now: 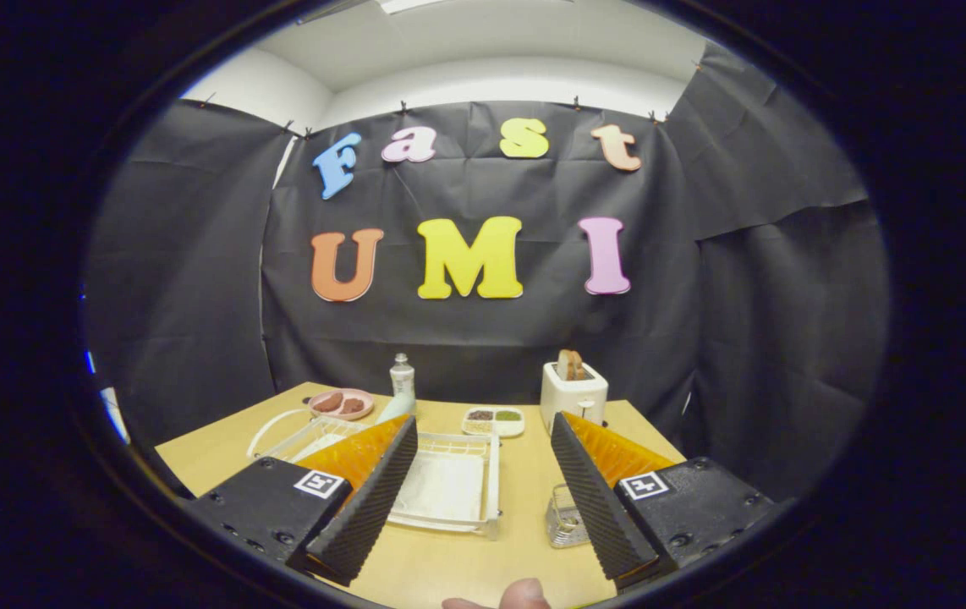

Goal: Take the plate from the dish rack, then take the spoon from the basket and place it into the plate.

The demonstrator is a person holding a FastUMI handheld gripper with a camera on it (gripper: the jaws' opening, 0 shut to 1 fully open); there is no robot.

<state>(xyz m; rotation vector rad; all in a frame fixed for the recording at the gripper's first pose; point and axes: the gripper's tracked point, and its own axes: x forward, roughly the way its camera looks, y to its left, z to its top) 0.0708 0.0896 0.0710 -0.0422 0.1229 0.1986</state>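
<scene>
My gripper (483, 423) is open and held above the near side of a wooden table (525, 474), nothing between its fingers. A white wire dish rack (449, 486) lies just ahead, partly hidden behind the left finger. At the rack's left end stands a white curved rim (267, 430), which looks like the plate. A small wire basket (563, 516) stands right of the rack, against the inner side of the right finger. Its contents are too small to tell.
Towards the back of the table are a pink plate with brown food (341, 403), a bottle (402, 376), a small divided dish (493, 420) and a white toaster with bread (573, 393). A person's fingertip (525, 595) shows below the fingers.
</scene>
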